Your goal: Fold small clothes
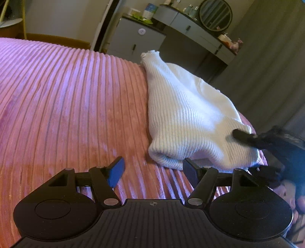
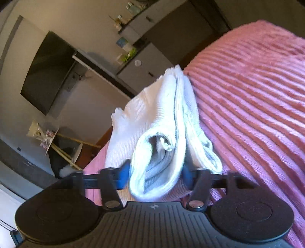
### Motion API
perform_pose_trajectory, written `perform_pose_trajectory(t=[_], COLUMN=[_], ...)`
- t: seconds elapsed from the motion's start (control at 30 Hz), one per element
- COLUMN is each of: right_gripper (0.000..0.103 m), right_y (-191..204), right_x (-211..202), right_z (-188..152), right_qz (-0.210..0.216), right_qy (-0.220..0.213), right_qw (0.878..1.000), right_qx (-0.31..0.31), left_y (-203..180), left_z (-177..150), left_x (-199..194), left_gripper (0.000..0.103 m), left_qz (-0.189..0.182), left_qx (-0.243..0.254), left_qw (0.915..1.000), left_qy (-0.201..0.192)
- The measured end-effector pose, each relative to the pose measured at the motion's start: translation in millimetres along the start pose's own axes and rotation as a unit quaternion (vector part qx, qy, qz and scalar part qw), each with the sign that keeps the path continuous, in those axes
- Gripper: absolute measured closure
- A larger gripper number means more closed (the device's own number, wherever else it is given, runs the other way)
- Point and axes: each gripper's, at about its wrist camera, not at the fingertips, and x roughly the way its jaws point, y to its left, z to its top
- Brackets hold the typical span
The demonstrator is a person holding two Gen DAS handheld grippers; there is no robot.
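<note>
1. Bedding came first in scale: a pink ribbed bedspread [image 1: 66, 99] filled most of both views, and the work was carried out on it near its edge.
2. Beyond the bed, a grey cabinet [image 1: 137, 38] and a round mirror [image 1: 215, 15] were seen against the far wall; neither was involved.
3. A white ribbed garment [image 1: 186, 114], already doubled into a thick bundle, lay on the bedspread, with a rounded fold edge turned toward the left wrist camera.
4. The right gripper [image 2: 155, 174] was seen with its blue pads on either side of the bundle's open end; layers of white and greyer fabric were bunched between the fingers. They appeared pinched onto the cloth, though blur at the pads left firm contact a little uncertain.
5. In the left view, one black finger of that gripper was laid over the garment's near corner.
6. The left gripper [image 1: 154, 170] was held spread wide just short of the fold edge, with nothing between its fingers [image 1: 116, 171].
7. The step in hand was judged to be a fold being carried over or set down by the right side.
8. The next move would call for the left fingers to pin or take the fold edge, so the layers are kept from sliding apart.
</note>
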Motion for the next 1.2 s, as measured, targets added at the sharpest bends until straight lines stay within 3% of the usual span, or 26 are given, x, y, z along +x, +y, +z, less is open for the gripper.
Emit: perform_pose_trajectory(t=[0.03,0.1,0.23,0.4,0.5,0.67,0.73,0.87,1.0,1.1,1.2], right_gripper=[0.088,0.090,0.091,0.090,0.084,0.057,0.057,0.057,0.050,0.049,0.049], right_y=[0.1,9.1,27.0,-7.8,-3.8,9.9,18.5,24.4,-6.8,-22.4,-32.9], right_x=[2.9,4.7,-21.0,-0.2,-5.4,-24.1,-31.3,-23.6,3.5,0.9,1.6], right_z=[0.3,2.7,-3.8,-7.4,-11.9,-15.3,-22.8,-30.9,-22.7,-12.4,-6.5], right_qz=[-0.014,-0.039,-0.050,-0.090,-0.094,-0.119,-0.118,-0.102,-0.126,-0.088,-0.062], right_qy=[0.007,0.004,-0.065,-0.035,-0.043,-0.089,-0.120,-0.134,-0.098,-0.100,-0.097], right_qw=[1.000,0.998,0.983,0.985,0.982,0.982,0.976,0.961,0.970,0.981,0.988], right_qx=[-0.005,-0.051,-0.166,-0.145,-0.160,-0.119,-0.139,-0.219,-0.185,-0.140,-0.105], left_y=[0.0,0.9,6.1,3.6,4.9,7.5,5.4,-2.5,-11.7,-12.6,-11.5], left_z=[-0.1,0.9,2.1,2.4,5.0,8.2,10.2,16.8,29.6,37.3,49.5], left_x=[0.4,0.0,0.3,-0.1,-2.5,-4.2,-8.0,-12.4,6.6,24.3,42.5], left_gripper=[0.030,0.030,0.031,0.031,0.031,0.031,0.030,0.022,0.022,0.022,0.022], left_qz=[0.001,-0.001,-0.008,-0.007,-0.012,-0.021,-0.023,-0.045,-0.028,-0.017,-0.045], left_qx=[0.001,-0.001,-0.020,-0.012,-0.021,-0.038,-0.034,-0.025,0.007,0.019,0.004], left_qw=[1.0000,1.0000,0.9998,0.9999,0.9997,0.9990,0.9991,0.9984,0.9993,0.9996,0.9989], left_qy=[0.000,-0.001,-0.002,0.001,-0.001,-0.004,-0.005,-0.023,-0.023,-0.011,0.013])
